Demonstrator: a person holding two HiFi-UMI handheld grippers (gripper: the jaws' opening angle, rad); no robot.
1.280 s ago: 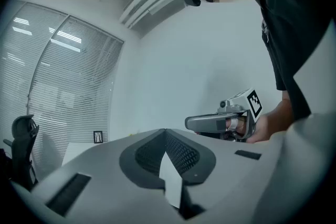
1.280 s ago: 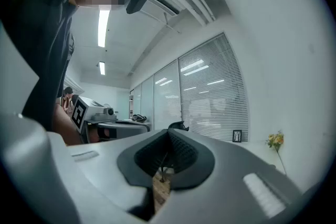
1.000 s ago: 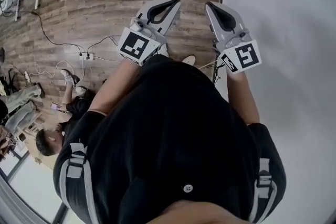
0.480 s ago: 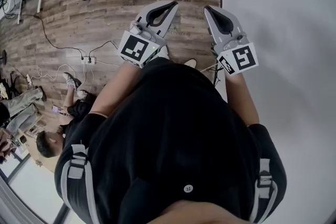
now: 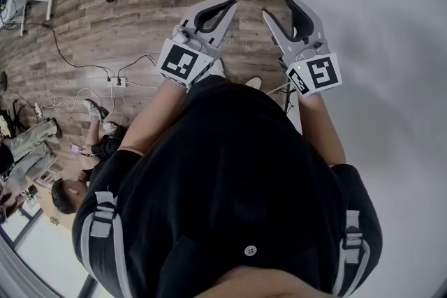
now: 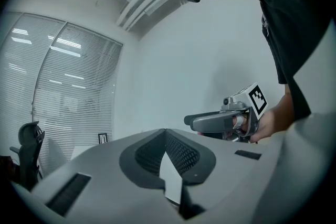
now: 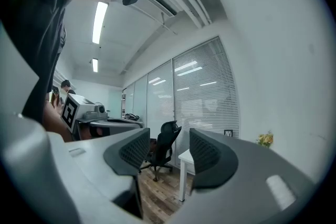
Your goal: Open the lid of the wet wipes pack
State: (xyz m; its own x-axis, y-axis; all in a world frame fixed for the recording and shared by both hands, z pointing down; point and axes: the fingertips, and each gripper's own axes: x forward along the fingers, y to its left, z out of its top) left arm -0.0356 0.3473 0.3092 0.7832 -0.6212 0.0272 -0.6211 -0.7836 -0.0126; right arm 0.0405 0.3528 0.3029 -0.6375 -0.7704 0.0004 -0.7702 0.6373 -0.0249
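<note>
Wood-plank floor (image 5: 140, 3) and a white wall (image 5: 391, 45) fill the views, but the wet wipes pack appears in none of them, so its place cannot be told. The left gripper (image 5: 227, 5) has its jaws together on nothing. The right gripper (image 5: 278, 5) has its jaws opening, with only a distant office chair (image 7: 165, 144) seen through the gap. Both are held out level in front of the person. The pack probably has to be found first; then one gripper could pin it while the other lifts the lid's front edge.
</note>
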